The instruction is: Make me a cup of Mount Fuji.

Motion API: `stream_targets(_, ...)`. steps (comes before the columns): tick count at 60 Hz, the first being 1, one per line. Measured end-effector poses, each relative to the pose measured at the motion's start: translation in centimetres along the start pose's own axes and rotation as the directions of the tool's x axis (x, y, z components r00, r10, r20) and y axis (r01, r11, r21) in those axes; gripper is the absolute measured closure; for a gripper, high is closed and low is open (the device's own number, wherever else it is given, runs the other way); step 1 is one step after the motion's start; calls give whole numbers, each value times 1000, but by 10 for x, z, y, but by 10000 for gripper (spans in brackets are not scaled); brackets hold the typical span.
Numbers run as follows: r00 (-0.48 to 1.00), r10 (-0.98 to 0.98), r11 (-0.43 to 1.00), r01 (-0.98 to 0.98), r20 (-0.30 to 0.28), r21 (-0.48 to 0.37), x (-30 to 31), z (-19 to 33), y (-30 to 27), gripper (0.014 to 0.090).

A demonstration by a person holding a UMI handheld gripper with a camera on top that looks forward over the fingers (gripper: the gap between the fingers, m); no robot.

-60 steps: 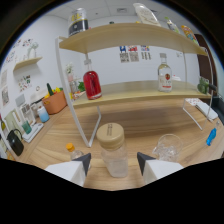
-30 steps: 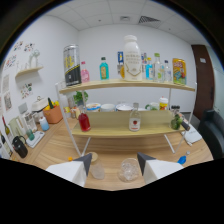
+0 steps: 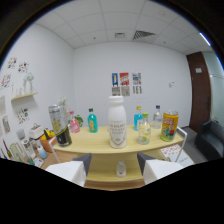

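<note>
Mount Fuji ingredients not identifiable among bottles on top shelf [image 3: 100,146]. Largest: white bottle [image 3: 116,122], upright at shelf centre, beyond fingers. Next: yellow can [image 3: 169,126], then teal bottle [image 3: 92,121], both standing well apart on same shelf. Gripper [image 3: 115,164]: fingers spread wide, holding nothing; small bottle [image 3: 120,170] visible between them, lower tier.

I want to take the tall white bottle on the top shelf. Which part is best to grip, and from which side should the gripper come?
Grip the white bottle around its straight body, below the narrower neck, probably coming level from the front. It stands upright near the shelf edge, ahead of the open gripper, with free space on both sides. The teal bottle and the glass stand apart from it.
</note>
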Motion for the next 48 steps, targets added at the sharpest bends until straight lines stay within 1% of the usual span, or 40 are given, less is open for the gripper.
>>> stream_targets(4, 1000, 2, 999, -3, 6, 48, -3, 12, -32, 193)
stream_targets(8, 1000, -9, 997, 9, -6, 83, 0, 28, -51, 196)
stream_targets(13, 999, -17, 996, 19, -29, 89, 5, 52, -65, 195)
stream_targets(19, 999, -32, 997, 35, -42, 69, 9, 81, -63, 207)
stream_targets(21, 998, -39, 997, 42, -47, 64, 10, 90, -61, 236)
stream_targets(27, 996, -64, 997, 66, -65, 32, 16, 112, -49, 356)
stream_targets(29, 996, -71, 997, 72, -60, 27, 15, 115, -46, 403)
stream_targets(32, 995, -78, 996, 80, -56, 31, 14, 118, -45, 496)
stream_targets(34, 995, -80, 996, 82, -63, 37, 15, 119, -46, 536)
stream_targets(45, 998, -47, 999, 48, -45, 26, 14, 117, -45, 557)
stream_targets(48, 999, -41, 998, 43, -34, 36, 12, 112, -49, 562)
